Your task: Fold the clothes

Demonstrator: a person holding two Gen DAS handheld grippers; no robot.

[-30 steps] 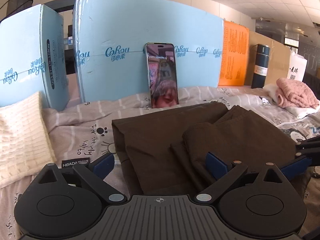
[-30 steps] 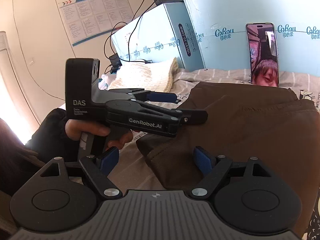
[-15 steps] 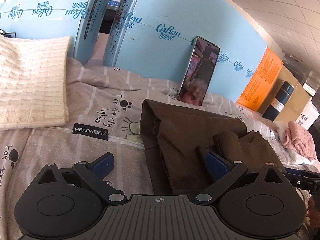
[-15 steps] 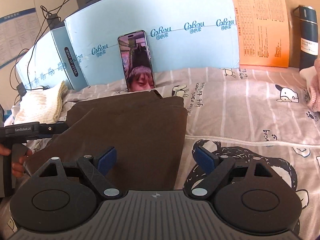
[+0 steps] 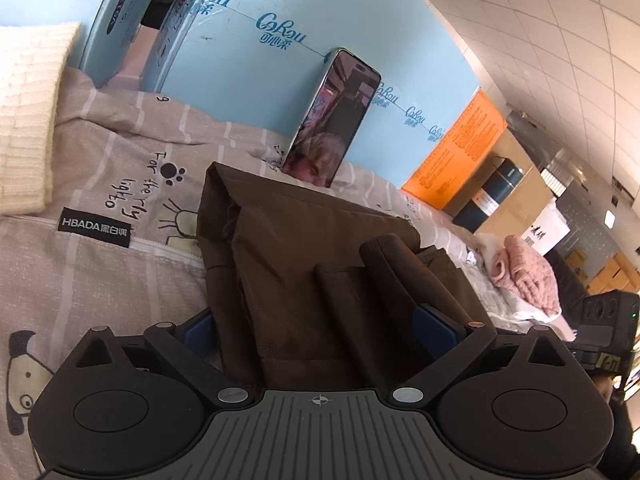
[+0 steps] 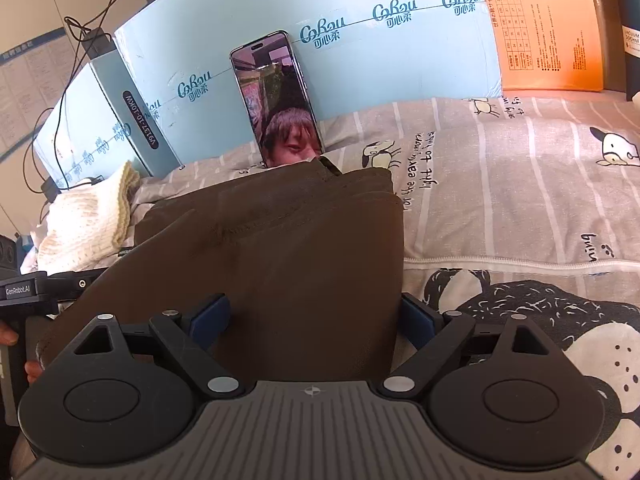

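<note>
A dark brown garment [image 5: 304, 264] lies folded on the printed grey bedsheet [image 5: 100, 272]. It also shows in the right wrist view [image 6: 296, 248]. My left gripper [image 5: 316, 326] is open, its blue pads on either side of the garment's near left edge. My right gripper [image 6: 312, 316] is open, its pads straddling the garment's near right edge. The left gripper's body [image 6: 28, 292] shows at the left edge of the right wrist view.
A phone [image 6: 276, 96] leans against light blue boxes [image 6: 360, 52] behind the garment. A cream knit [image 5: 24, 120] lies to the left, a folded pink knit [image 5: 524, 276] to the right. An orange sheet [image 6: 548, 24] and a dark flask [image 5: 492, 192] stand at the back right.
Both grippers have moved down and forward onto the garment's near edge, so the cloth now lies between the open pads of each. The left view has tilted further.
</note>
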